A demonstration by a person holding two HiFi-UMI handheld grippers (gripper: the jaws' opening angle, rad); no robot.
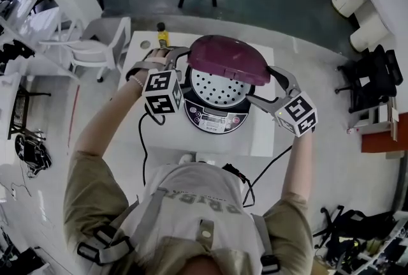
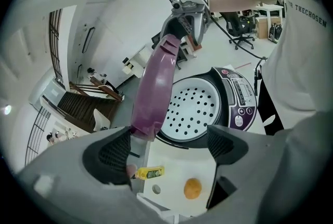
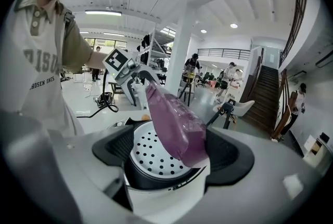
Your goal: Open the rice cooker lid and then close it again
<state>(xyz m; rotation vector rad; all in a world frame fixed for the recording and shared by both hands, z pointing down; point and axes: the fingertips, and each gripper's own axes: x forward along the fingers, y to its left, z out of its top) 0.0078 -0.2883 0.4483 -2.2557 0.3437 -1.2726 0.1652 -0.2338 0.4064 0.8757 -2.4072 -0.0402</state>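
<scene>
Nearest to us, the left gripper [image 2: 166, 147] holds its jaws spread wide. Between them we see only the table and the hinge end of the lid, and the pads press on nothing. The right gripper [image 3: 169, 153] is also spread to its widest and straddles the side of the rice cooker [image 1: 213, 104]. It seems that its pads do not touch the wall, but the wide-angle view is not sure here.

The rice cooker stands in the middle of the white table [image 1: 268, 140], with its control panel [image 1: 213, 119] turned to the person. Its purple lid [image 1: 226, 60] is half raised and slanted over the opening, where a white plate with holes [image 1: 220, 85] shows. The two grippers are at the left and right of the cooker.

A black cable [image 1: 143, 140] hangs from the table edge at the person's side of the cooker. Behind the cooker, a small yellow bottle [image 2: 150, 172] and an orange round thing [image 2: 192, 188] lie on the table.

Farther from the cooker, a white plastic chair [image 1: 95, 44] stands on the grey floor [image 1: 274, 6]. Beyond it the hall has a white column [image 3: 179, 56] and a staircase [image 3: 268, 98].
</scene>
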